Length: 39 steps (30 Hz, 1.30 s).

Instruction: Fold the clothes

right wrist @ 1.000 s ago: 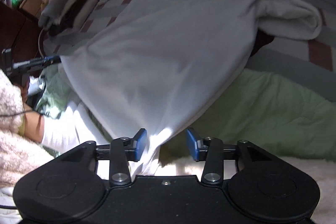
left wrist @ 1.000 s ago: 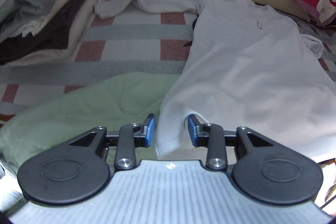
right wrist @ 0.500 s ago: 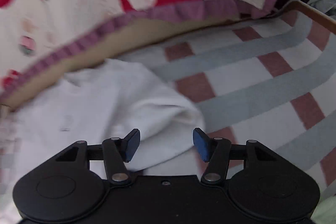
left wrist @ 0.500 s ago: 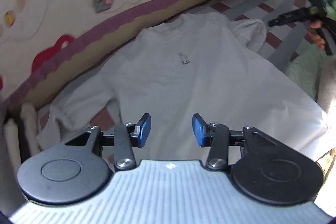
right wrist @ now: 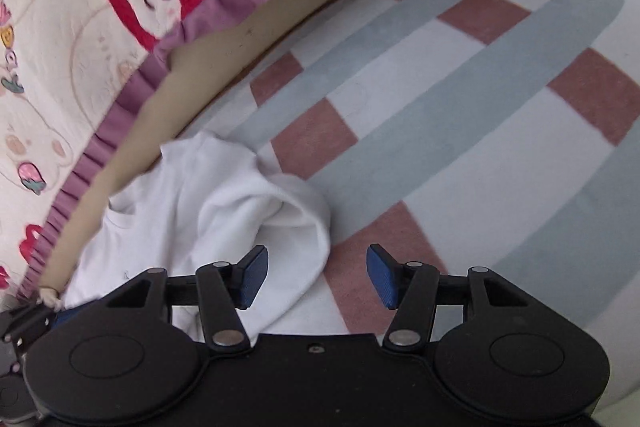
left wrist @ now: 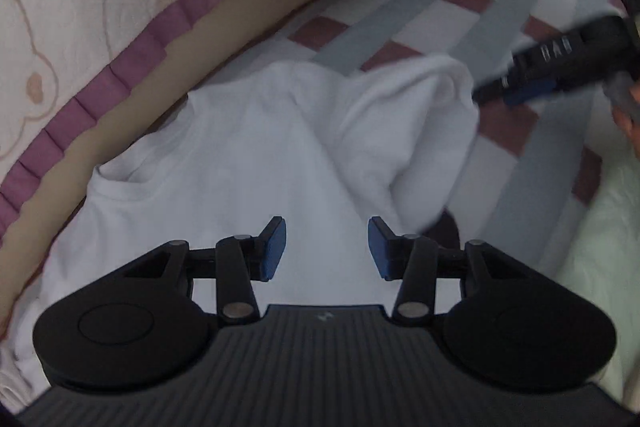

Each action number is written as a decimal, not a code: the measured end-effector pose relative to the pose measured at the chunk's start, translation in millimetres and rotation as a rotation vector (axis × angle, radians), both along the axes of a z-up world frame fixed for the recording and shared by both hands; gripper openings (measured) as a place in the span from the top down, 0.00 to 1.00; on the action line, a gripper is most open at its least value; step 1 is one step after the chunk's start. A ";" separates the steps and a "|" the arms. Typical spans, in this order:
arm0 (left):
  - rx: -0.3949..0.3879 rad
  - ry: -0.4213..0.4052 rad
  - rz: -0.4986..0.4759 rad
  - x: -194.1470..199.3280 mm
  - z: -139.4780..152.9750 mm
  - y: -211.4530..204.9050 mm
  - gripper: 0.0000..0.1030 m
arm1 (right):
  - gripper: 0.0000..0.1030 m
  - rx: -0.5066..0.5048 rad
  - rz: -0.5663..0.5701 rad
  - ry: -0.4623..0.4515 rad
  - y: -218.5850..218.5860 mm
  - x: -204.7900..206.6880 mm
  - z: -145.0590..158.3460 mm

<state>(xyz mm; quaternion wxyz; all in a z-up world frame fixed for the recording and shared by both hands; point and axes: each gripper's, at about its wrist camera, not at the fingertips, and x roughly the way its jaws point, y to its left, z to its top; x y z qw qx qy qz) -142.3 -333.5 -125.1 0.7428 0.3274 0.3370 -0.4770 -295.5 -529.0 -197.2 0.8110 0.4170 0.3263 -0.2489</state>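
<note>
Checked pink, grey and white bedsheet (right wrist: 460,115) carries our white cotton long-sleeved shirt (left wrist: 248,163), spread flat against the cartoon-bear quilt (right wrist: 80,27), presumably for folding. Bunched right sleeve (right wrist: 288,211) lies loose. Left gripper (left wrist: 327,247) and right gripper (right wrist: 316,275) hover spread, empty. Only the left view shows the pale green blanket (left wrist: 600,227).
</note>
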 end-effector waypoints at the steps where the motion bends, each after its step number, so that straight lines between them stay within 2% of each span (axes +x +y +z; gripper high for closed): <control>1: -0.028 0.003 0.027 -0.4 -3.8 -2.9 0.56 | 0.41 -0.029 0.012 0.030 2.7 5.9 -2.3; 2: -0.048 0.017 0.053 0.2 -6.7 -3.7 0.54 | 0.41 -0.059 0.024 0.061 5.4 11.8 -4.6; 5: -0.129 0.106 0.140 1.9 -10.3 8.0 0.50 | 0.41 -0.249 0.065 0.125 14.8 32.4 -7.1; 6: -0.157 0.137 0.169 2.4 -11.4 12.2 0.50 | 0.43 -0.291 0.080 0.140 16.8 38.0 -8.1; 7: -0.179 0.156 0.176 1.1 -13.1 14.4 0.50 | 0.48 -0.331 0.095 0.155 18.7 43.5 -9.0; 8: -0.184 0.156 0.165 -1.8 -15.8 13.4 0.50 | 0.89 -0.351 0.116 0.161 18.7 47.1 -8.4; 9: -0.186 0.153 0.149 -5.0 -18.6 11.5 0.50 | 0.98 -0.360 0.114 0.129 16.2 45.6 -2.6; 10: -0.180 0.135 0.124 -9.1 -21.1 8.4 0.50 | 0.98 -0.368 0.110 0.095 13.6 43.8 3.5; 13: -0.158 0.064 0.043 -21.5 -26.5 -2.4 0.50 | 0.99 -0.411 0.033 -0.123 7.9 18.5 48.1; 14: -0.152 0.046 0.021 -24.3 -28.0 -6.1 0.48 | 0.99 -0.456 0.006 -0.193 11.5 8.6 63.5; 15: -0.138 0.036 0.018 -24.5 -30.1 -10.7 0.44 | 0.99 -0.507 -0.015 -0.185 12.7 6.6 66.8; 17: -0.108 0.020 0.025 -23.3 -34.5 -20.4 0.43 | 0.99 -0.608 -0.055 -0.156 14.6 3.6 71.5; 18: -0.112 0.036 0.028 -21.0 -35.9 -23.6 0.43 | 0.99 -0.659 -0.076 -0.141 15.5 2.1 73.9; 20: -0.132 0.094 0.033 -15.2 -38.1 -28.5 0.43 | 0.99 -0.681 -0.105 -0.046 9.6 9.6 63.1; 22: -0.145 0.133 0.042 -11.9 -41.7 -31.9 0.42 | 0.99 -0.694 -0.105 -0.015 4.4 15.6 58.9; 24: -0.159 0.136 0.039 -11.2 -45.1 -35.0 0.40 | 0.99 -0.730 -0.085 -0.012 2.2 25.1 58.0; 25: -0.180 0.143 0.032 -10.9 -45.7 -35.9 0.40 | 0.99 -0.757 -0.071 -0.005 1.5 30.9 57.6; 28: -0.277 0.187 -0.001 -12.2 -43.2 -39.2 0.30 | 0.99 -0.852 -0.015 0.147 0.6 60.3 48.7; 31: -0.262 0.118 -0.026 -19.1 -43.4 -49.6 0.31 | 0.98 -0.798 -0.020 0.169 -8.0 62.9 43.4; 32: -0.250 0.081 -0.036 -20.4 -43.8 -53.0 0.49 | 0.98 -0.741 -0.035 0.144 -14.4 58.6 43.7; 33: -0.237 0.044 -0.046 -21.7 -44.3 -56.5 0.81 | 0.97 -0.681 -0.056 0.108 -21.7 52.9 43.7; 34: -0.240 0.041 -0.042 -19.5 -44.4 -56.5 0.86 | 0.97 -0.610 -0.078 0.066 -31.3 46.8 42.8; 36: -0.256 0.055 -0.023 -12.7 -44.3 -54.1 0.90 | 0.93 -0.458 -0.135 -0.020 -48.7 33.5 38.2; 39: -0.281 0.089 0.052 1.2 -46.1 -44.6 0.93 | 0.88 -0.208 -0.147 -0.167 -69.0 19.9 23.2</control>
